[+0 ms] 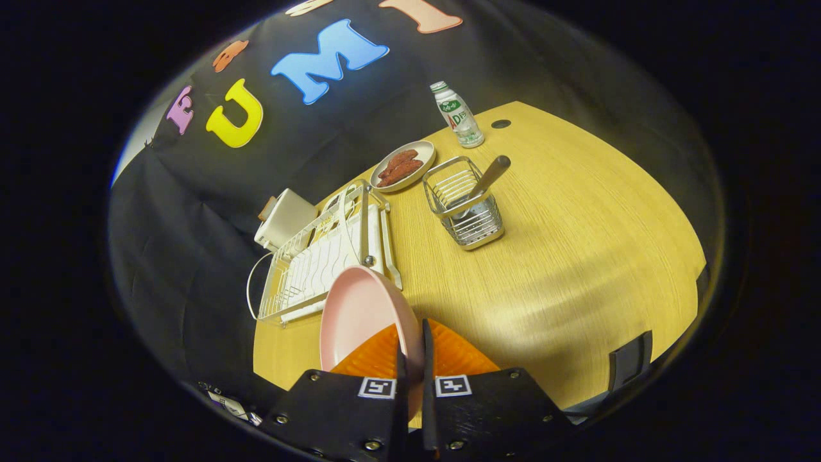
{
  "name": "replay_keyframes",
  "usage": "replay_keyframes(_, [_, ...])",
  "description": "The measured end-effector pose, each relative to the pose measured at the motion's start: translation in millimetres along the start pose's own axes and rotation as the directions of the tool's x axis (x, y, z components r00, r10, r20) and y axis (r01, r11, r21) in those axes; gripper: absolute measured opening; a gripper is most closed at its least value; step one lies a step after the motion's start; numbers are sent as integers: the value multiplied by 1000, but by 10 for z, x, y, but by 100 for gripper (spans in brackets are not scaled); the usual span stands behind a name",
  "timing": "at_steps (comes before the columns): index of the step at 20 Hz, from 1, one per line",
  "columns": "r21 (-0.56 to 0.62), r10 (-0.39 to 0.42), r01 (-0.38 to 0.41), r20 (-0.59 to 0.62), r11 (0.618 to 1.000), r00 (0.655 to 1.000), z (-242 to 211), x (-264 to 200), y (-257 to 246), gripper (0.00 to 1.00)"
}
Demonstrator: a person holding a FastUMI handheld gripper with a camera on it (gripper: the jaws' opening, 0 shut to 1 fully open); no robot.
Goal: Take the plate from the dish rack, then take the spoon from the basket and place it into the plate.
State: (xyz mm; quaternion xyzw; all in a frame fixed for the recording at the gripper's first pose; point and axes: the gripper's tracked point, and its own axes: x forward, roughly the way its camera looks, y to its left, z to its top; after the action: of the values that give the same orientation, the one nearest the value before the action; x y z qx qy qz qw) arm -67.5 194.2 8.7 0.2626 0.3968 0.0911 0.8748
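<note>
Gripper view: gripper [410,359] jaws clenched on the rim of the pink plate [359,314], both fingers pressing it, plate held on edge above the desk [564,256], just off the near end of the white dish rack [321,263]. Spoon [484,183] stands tilted in the wire basket [465,205], beyond the fingers, mid-desk. Farther back: dish of sausages [403,166], bottle [458,115] near the far edge, toaster [282,218] behind the rack.
</note>
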Motion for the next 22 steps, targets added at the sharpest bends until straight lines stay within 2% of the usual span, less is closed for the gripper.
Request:
replay_keyframes(8, [51, 38, -34, -72, 998, 997, -226, 337, -85, 8])
replay_keyframes(15, [32, 50, -47, -111, 998, 993, -395, 574, -46, 8])
replay_keyframes(20, [-10, 52, -54, -118, 999, 992, -422, 595, -87, 8])
replay_keyframes(22, [8, 85, -85, -116, 996, 990, -389, 538, -61, 9])
